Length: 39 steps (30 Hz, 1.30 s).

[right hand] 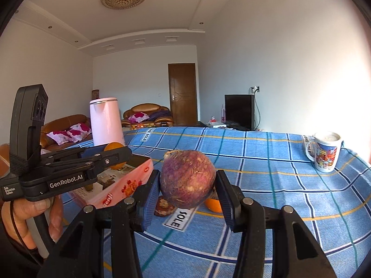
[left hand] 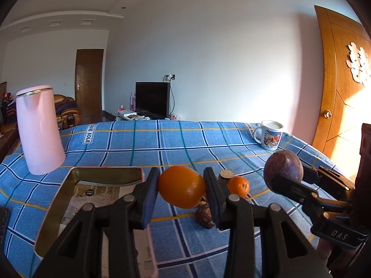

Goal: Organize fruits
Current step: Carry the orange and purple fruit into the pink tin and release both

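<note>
Blue checked tablecloth: left gripper clamps a round orange, right gripper a purple-brown fruit. Best lowered gently into the near-left pink tin tray.

A big orange is up in the air above the blue checked cloth, pinched on both sides. Just beside it is a pink box with a shiny gold inside. A round purple fruit with rough brown marks is up in the air too, squeezed on both sides. A small orange sits on the cloth. A brown, bumpy fruit lies near it, and a small dark piece with a pale flat top stands just behind.
</note>
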Each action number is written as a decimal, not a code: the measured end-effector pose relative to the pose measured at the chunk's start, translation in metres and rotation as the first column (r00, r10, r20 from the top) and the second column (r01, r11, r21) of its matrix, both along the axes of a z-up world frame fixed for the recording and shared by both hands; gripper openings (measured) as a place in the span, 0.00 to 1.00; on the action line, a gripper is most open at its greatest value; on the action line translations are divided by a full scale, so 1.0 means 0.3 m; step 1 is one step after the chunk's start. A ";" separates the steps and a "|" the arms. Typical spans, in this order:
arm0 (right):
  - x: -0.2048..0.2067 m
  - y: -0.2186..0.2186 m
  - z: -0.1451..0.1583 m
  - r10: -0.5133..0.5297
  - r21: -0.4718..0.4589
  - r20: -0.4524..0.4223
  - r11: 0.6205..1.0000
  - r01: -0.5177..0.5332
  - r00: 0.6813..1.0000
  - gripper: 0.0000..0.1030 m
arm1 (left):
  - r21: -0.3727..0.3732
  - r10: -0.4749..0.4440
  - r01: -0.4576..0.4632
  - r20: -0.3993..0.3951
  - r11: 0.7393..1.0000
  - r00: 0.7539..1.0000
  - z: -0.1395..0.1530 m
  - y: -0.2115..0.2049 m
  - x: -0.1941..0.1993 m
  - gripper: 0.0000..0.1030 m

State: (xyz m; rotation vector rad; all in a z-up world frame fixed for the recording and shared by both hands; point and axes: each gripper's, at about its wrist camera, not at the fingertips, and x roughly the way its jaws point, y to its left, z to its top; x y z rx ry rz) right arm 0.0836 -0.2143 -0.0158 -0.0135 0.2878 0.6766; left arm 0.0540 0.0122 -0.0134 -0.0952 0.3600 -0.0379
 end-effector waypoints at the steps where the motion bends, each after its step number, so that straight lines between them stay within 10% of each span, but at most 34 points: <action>1: 0.003 0.024 0.007 0.016 -0.004 0.000 1.000 -0.016 1.000 0.48 | -0.005 0.016 -0.016 -0.003 1.000 1.000 -0.001 0.026 -0.002 0.39; 22: 0.036 0.586 -0.044 0.291 -0.176 -0.157 0.932 -0.317 0.944 0.48 | -0.054 0.195 -0.210 -0.204 0.976 0.959 -0.120 0.403 0.048 0.39; 39: 0.044 0.669 -0.100 0.273 -0.271 -0.269 0.899 -0.345 0.924 0.50 | -0.057 0.219 -0.239 -0.235 0.969 0.947 -0.137 0.438 0.060 0.41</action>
